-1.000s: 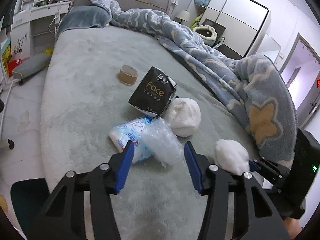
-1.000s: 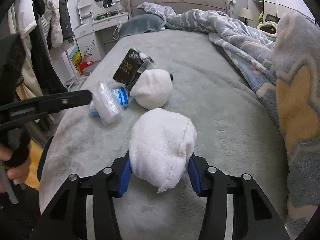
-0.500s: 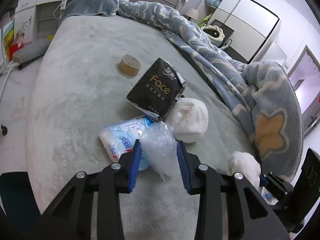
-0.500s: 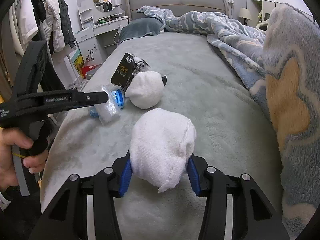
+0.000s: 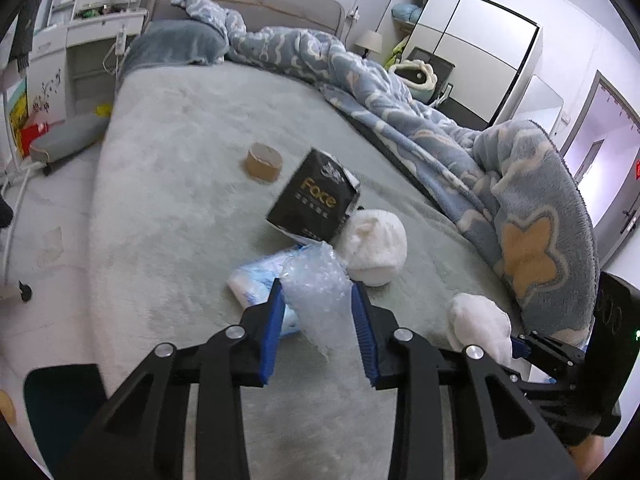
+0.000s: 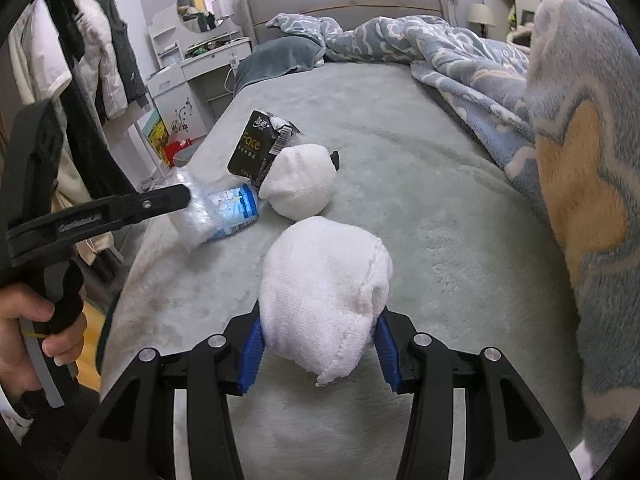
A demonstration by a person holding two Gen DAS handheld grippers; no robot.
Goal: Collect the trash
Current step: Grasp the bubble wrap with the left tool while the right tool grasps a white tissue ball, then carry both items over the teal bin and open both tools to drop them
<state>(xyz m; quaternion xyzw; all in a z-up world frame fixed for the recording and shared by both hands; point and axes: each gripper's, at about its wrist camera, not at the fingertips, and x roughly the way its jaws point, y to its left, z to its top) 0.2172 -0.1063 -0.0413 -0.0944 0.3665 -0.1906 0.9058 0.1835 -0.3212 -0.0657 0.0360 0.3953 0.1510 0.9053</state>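
Trash pickup on the bed, both grippers loaded.
Left gripper, jaws just closed, pinches clear bubble wrap near the bed's foot edge; right gripper clamps a white cloth wad beside it.

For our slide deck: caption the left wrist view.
Left gripper shut on crumpled clear plastic on the bed.

The bed is showing pale grey-green plush; the blanket is wearing blue with cream clouds and a tan star; the packet is showing black with gold lettering; the towel ball is looking white.
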